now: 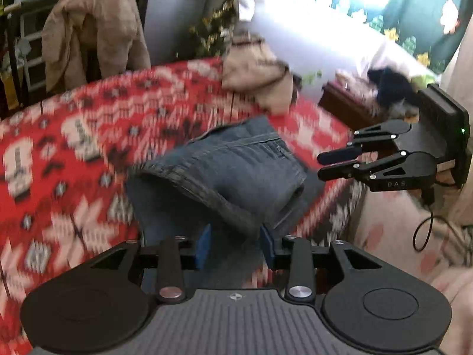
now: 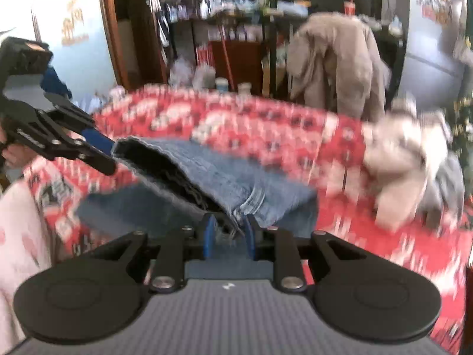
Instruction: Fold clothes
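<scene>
Red patterned blanket point(image 1: 74, 148) fills mid-frame; your left claw point(image 1: 235, 247) and right claw point(image 2: 229, 236) each clench the denim jeans point(image 1: 236, 165) at lower centre.

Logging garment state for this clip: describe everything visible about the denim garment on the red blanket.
The denim garment is blue, mid-wash, with stitched seams and a frayed raw edge. It lies partly folded on the red patterned blanket, one layer lifted so the darker inside shows. The left gripper has denim between its blue pads; the right gripper pinches a bunched seam. The beige clothes lie apart from it. Motion blur hides finer details.
</scene>
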{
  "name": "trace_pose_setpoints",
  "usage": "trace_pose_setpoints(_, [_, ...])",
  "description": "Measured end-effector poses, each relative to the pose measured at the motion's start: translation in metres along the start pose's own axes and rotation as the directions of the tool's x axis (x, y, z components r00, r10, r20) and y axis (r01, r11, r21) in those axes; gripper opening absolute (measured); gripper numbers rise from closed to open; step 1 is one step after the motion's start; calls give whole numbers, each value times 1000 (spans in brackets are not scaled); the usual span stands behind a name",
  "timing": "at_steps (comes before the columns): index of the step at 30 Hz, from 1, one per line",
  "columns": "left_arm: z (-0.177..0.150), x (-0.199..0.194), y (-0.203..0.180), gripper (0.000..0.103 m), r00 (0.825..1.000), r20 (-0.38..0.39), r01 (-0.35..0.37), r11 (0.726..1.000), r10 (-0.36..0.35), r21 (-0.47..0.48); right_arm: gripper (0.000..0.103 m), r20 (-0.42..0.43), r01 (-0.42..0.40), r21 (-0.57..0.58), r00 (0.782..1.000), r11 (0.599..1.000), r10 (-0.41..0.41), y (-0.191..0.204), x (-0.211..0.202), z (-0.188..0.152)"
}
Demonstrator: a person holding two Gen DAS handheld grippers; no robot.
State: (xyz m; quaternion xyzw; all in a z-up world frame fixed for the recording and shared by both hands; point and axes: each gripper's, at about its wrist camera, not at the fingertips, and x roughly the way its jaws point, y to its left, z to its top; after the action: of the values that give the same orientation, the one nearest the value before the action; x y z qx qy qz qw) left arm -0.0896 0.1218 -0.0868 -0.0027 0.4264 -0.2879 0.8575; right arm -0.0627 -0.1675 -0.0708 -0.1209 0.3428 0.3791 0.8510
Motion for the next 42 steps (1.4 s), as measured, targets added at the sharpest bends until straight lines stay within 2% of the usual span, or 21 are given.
trace_pose_setpoints(4, [-15, 0, 11, 38, 1000, -17, -12, 998, 10, -68, 28, -45, 7, -17, 999, 1000, -7, 10, 0, -31])
trace_pose_setpoints(6, [-11, -3, 20, 41, 1000, 7, -5, 993, 6, -117, 29, -35, 1, 21, 999, 1000, 0, 5, -7, -30])
trace_pose_setpoints(8, [-4, -5, 33, 44, 999, 40, 10, 981, -2, -191, 34, -15, -5, 52, 1000, 999, 6, -4, -11, -22])
trace_pose_setpoints(12, [11, 2, 61, 47, 994, 108, 34, 933, 6, -358, 35, 15, -9, 169, 1000, 986, 6, -36, -7, 2])
trace_pose_setpoints(14, [18, 10, 77, 47, 990, 138, 50, 897, 13, -440, 36, 15, -25, 242, 1000, 970, 22, -54, 3, 8])
trace_pose_setpoints(16, [23, 21, 91, 47, 988, 156, 72, 856, 11, -512, 36, 4, -28, 332, 1000, 943, 28, -73, 17, 10])
trace_pose_setpoints(19, [28, 41, 105, 47, 991, 131, 76, 818, -1, -570, 38, -20, -45, 456, 998, 889, 61, -96, 40, 7])
trace_pose_setpoints(21, [29, 55, 112, 47, 994, 102, 90, 797, -35, -597, 38, -43, -67, 497, 994, 865, 102, -103, 54, 2])
trace_pose_setpoints(24, [30, 69, 116, 47, 994, 82, 104, 785, -67, -610, 39, -75, -91, 544, 985, 834, 157, -110, 75, -6])
trace_pose_setpoints(26, [28, 75, 116, 47, 991, 70, 132, 765, -113, -631, 39, -77, -118, 570, 978, 813, 195, -112, 80, -9])
trace_pose_setpoints(29, [22, 75, 108, 48, 982, 67, 180, 758, -178, -627, 39, -77, -156, 605, 965, 781, 252, -114, 85, -14])
trace_pose_setpoints(31, [17, 74, 101, 54, 975, 59, 204, 754, -216, -625, 40, -86, -170, 616, 956, 769, 280, -113, 86, -17])
trace_pose_setpoints(33, [10, 77, 93, 55, 967, 45, 223, 747, -250, -626, 40, -95, -184, 626, 946, 757, 309, -112, 88, -21])
trace_pose_setpoints(35, [6, 81, 85, 55, 964, 27, 225, 753, -266, -619, 41, -104, -197, 637, 936, 745, 337, -111, 90, -24])
trace_pose_setpoints(36, [5, 84, 81, 55, 962, 21, 227, 755, -272, -615, 42, -102, -203, 636, 934, 745, 342, -109, 91, -24])
trace_pose_setpoints(37, [5, 87, 79, 50, 963, 15, 223, 758, -271, -613, 46, -97, -209, 632, 934, 746, 344, -107, 92, -23])
trace_pose_setpoints(39, [5, 91, 74, 38, 964, 2, 213, 764, -267, -609, 47, -89, -220, 624, 933, 750, 348, -103, 95, -22])
trace_pose_setpoints(40, [6, 92, 73, 30, 966, -7, 203, 770, -259, -605, 41, -104, -206, 599, 938, 774, 330, -98, 95, -19])
trace_pose_setpoints(41, [7, 91, 73, 28, 964, -5, 208, 767, -266, -607, 29, -124, -186, 564, 944, 804, 305, -93, 94, -16])
trace_pose_setpoints(42, [7, 87, 75, 24, 959, 6, 225, 745, -284, -628, 28, -142, -166, 528, 950, 833, 279, -88, 93, -12])
